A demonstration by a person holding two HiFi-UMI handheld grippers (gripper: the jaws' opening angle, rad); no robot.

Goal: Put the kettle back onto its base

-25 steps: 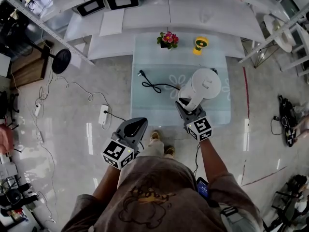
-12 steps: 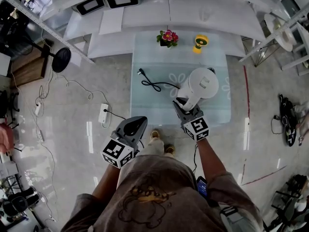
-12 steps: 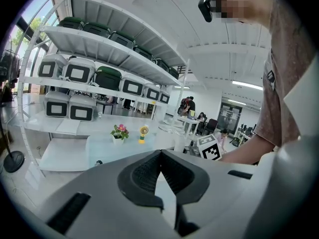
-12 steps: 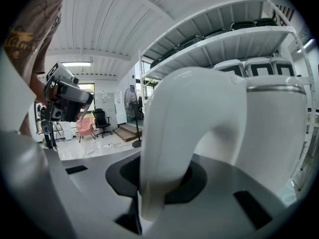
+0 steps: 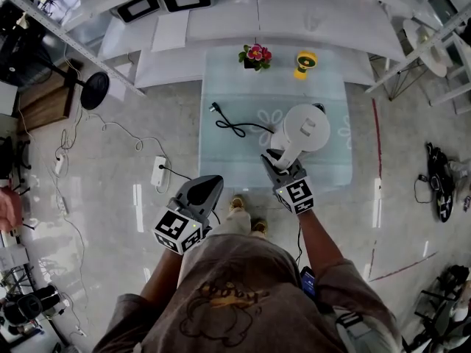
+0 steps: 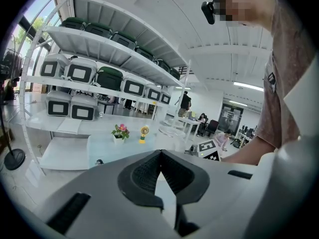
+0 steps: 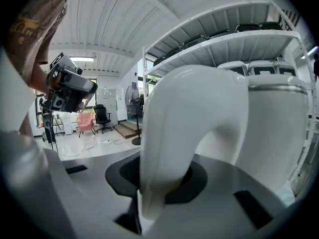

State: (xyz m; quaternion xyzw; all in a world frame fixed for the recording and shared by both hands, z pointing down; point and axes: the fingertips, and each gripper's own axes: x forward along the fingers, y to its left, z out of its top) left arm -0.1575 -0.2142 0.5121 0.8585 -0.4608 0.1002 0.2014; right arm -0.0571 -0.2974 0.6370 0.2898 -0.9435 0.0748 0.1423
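Observation:
A white kettle (image 5: 305, 129) stands at the right of the pale glass table (image 5: 221, 164). Its lid faces up and its handle (image 5: 282, 153) points toward me. My right gripper (image 5: 274, 157) is shut on that handle. In the right gripper view the handle (image 7: 189, 113) arches down between the jaws of the right gripper (image 7: 159, 183), with the kettle body (image 7: 271, 143) behind it. A black cord (image 5: 234, 129) with its plug runs from under the kettle. The base is hidden beneath the kettle. My left gripper (image 5: 208, 184) hangs shut and empty left of the table's near edge, and the left gripper (image 6: 160, 156) holds nothing.
A pot of pink flowers (image 5: 255, 57) and a small yellow fan (image 5: 305, 65) stand at the table's far edge. On the floor to the left lie a power strip (image 5: 157, 173) and loose cables. A standing fan's base (image 5: 93, 93) is further left, and shelves with cases (image 5: 184, 2) are behind.
My right gripper and the kettle have shifted slightly to the left. The left gripper has stayed where it was.

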